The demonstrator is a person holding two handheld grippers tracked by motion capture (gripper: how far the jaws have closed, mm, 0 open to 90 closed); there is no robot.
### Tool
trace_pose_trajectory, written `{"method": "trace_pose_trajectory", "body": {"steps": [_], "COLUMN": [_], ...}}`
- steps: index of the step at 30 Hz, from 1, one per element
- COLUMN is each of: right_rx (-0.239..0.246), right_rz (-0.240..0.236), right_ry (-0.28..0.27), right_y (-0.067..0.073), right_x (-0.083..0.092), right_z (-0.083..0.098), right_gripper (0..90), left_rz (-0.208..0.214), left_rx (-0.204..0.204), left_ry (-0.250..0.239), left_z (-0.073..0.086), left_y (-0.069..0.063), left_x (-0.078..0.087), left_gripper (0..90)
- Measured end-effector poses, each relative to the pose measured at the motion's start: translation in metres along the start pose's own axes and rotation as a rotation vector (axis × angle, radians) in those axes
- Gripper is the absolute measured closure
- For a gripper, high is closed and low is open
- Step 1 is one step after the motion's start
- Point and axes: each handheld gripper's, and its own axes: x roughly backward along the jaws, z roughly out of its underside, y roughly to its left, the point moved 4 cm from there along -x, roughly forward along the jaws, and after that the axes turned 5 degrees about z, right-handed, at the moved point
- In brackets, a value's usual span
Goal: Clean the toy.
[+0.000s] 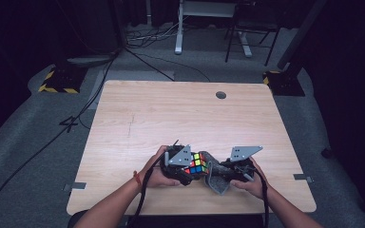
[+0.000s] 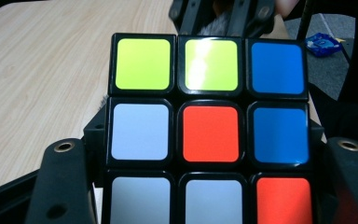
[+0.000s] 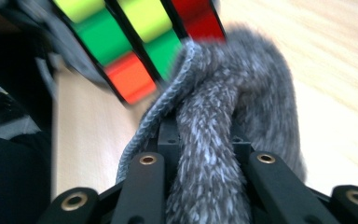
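Wooden worktop is left bare toward its far edge. Near the front edge, a puzzle cube is clamped by the left gripper; a grey cloth, pressed against it, is pinched by the right gripper.

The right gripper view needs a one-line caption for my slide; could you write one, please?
Right gripper shut on a grey cloth, pressed against the puzzle cube above the table.

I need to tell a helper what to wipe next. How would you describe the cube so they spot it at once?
On the wooden table, look at the near edge where two hands meet. Clamped in the left tongs is the puzzle cube, black-framed with yellow-green, blue, white and orange-red squares. The grey fuzzy cloth pressed against it is dull and soft; the cube is the only bright thing.
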Motion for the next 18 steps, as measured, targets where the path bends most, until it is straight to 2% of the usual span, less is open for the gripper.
{"method": "trace_pose_trajectory", "body": {"steps": [2,7,8,10,12,14,16,18], "right_rx": [-0.01,-0.027,-0.02,0.002,0.014,0.014,0.044,0.057], "right_rz": [-0.019,-0.047,-0.05,-0.038,-0.032,-0.045,-0.051,-0.034], "right_ry": [-0.031,-0.099,-0.109,-0.116,-0.132,-0.149,-0.145,-0.13], "right_y": [0.0,-0.002,-0.001,0.002,0.003,0.005,0.009,0.012], "right_x": [0.002,0.011,0.013,0.017,0.019,0.021,0.02,0.017], "right_z": [-0.001,-0.005,-0.006,-0.009,-0.011,-0.014,-0.016,-0.016], "right_gripper": [75.7,75.8,75.8,75.8,75.8,75.9,75.9,75.9], "left_rz": [0.005,-0.005,-0.009,0.003,-0.02,-0.016,-0.011,-0.004], "left_rx": [0.009,0.004,0.005,0.007,0.002,-0.003,-0.005,-0.009], "left_ry": [-0.007,0.049,0.068,0.063,0.101,0.123,0.126,0.114], "left_z": [0.001,0.006,0.007,0.007,0.008,0.011,0.011,0.01], "left_y": [0.002,0.002,0.002,0.002,0.002,0.002,0.0,0.0], "left_x": [0.0,-0.005,-0.007,-0.008,-0.01,-0.015,-0.016,-0.015], "left_gripper": [32.9,32.9,32.9,32.9,32.9,33.0,33.1,33.2]}}
